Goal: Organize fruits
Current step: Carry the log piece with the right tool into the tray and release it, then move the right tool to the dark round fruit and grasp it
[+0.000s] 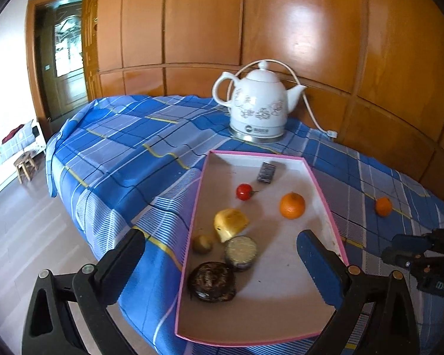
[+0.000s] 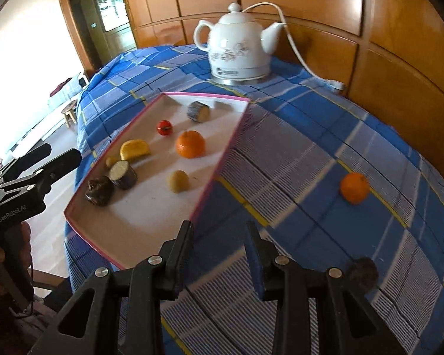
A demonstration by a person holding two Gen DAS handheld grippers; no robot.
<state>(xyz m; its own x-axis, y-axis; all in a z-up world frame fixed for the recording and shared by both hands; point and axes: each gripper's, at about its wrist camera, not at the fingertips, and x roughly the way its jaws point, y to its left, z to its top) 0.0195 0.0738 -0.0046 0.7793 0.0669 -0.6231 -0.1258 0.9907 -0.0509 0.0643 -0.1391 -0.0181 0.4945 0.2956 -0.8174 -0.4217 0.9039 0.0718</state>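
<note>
A pink-rimmed tray (image 1: 325, 204) (image 2: 231, 145) lies on the blue checked cloth. It holds an orange (image 1: 292, 205) (image 2: 190, 144), a red tomato (image 1: 244, 191) (image 2: 164, 127), a yellow piece (image 1: 231, 224), a dark brown fruit (image 1: 212, 281) and several other pieces. A second orange (image 2: 354, 188) (image 1: 383, 206) and a dark round fruit (image 2: 363, 272) lie on the cloth right of the tray. My left gripper (image 1: 222, 236) (image 2: 64, 151) hangs wide open over the tray's near end, empty. My right gripper (image 2: 219, 233) (image 1: 393, 248) is narrowly open and empty above the cloth by the tray's right corner.
A white kettle (image 1: 256, 108) (image 2: 239, 50) with a cord (image 2: 299, 50) stands behind the tray against the wooden panel wall (image 1: 310, 29). The table edge drops off at the left to the floor, where a small stool (image 1: 25, 165) stands.
</note>
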